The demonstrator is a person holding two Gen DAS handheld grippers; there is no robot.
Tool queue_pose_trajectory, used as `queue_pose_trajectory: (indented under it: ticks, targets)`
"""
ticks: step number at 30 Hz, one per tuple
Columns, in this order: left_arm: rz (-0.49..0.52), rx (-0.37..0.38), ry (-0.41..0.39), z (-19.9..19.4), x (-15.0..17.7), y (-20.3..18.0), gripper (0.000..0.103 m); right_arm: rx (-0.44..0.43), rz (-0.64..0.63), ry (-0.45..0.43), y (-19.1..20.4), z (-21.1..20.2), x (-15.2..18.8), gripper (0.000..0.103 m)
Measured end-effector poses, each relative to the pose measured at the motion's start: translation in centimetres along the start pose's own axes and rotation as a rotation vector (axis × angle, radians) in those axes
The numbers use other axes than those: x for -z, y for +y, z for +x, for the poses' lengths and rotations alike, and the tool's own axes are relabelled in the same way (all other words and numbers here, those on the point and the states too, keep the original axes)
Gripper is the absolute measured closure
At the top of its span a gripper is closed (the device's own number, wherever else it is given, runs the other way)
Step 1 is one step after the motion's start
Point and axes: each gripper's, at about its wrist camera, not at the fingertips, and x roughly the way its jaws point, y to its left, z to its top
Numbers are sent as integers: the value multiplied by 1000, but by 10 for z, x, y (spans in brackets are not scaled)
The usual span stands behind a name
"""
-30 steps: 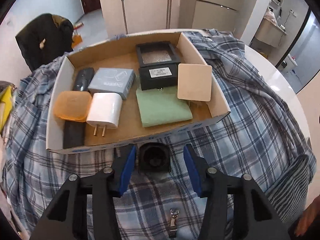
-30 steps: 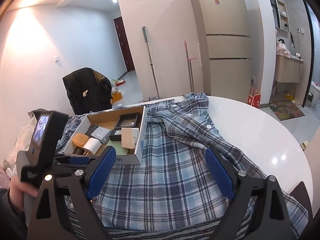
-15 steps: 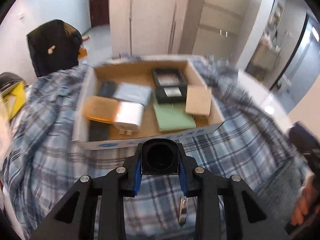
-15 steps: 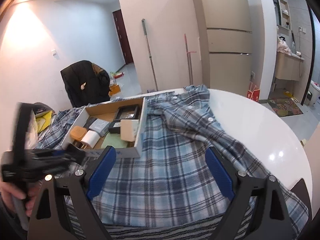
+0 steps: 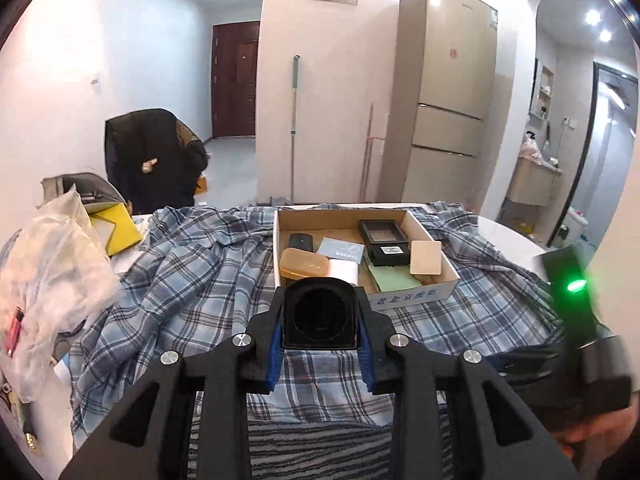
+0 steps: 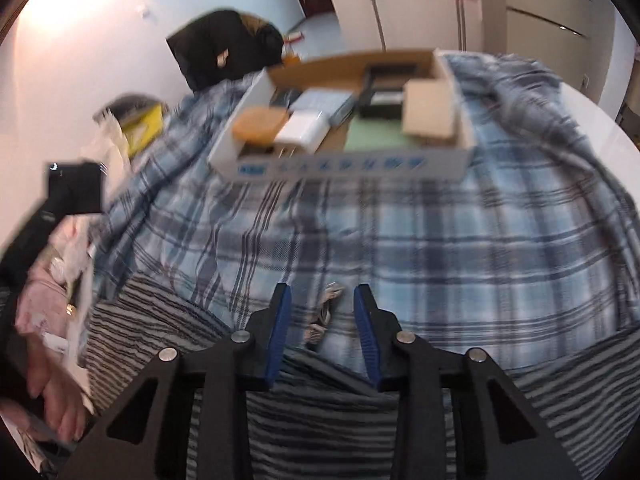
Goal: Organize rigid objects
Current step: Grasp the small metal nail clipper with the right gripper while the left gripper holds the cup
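Black cube-shaped adapter [image 5: 319, 317], hard matte plastic with a round socket face, sits clamped between my left gripper [image 5: 319, 330] pads, lifted over the plaid shirt [image 5: 192, 276]. Cardboard box [image 5: 412, 296] lies just ahead, slightly right, long axis across my view; left hand is nearer. Inside: orange case [image 5: 304, 265], white charger [image 5: 343, 271], green pad [image 5: 396, 279]. My right gripper [image 6: 322, 322] jaws have just been closing, narrow gap, pads touching nothing, small metal keychain [image 6: 325, 312] lying between them.
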Motion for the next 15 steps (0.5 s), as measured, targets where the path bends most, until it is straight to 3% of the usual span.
queue_pose_trajectory:
  ticks: [6, 10, 13, 15]
  targets:
    - [21, -10, -21, -6, 5, 8, 71, 83, 22, 81, 7, 35, 4, 77]
    - [12, 7, -11, -4, 6, 12, 71, 120, 4, 60, 6, 33, 6, 80]
    - [8, 10, -1, 0, 7, 12, 71, 132, -20, 50, 8, 33, 5, 93]
    - [16, 5, 1, 0, 7, 10, 71, 155, -71, 31, 16, 36, 5, 94]
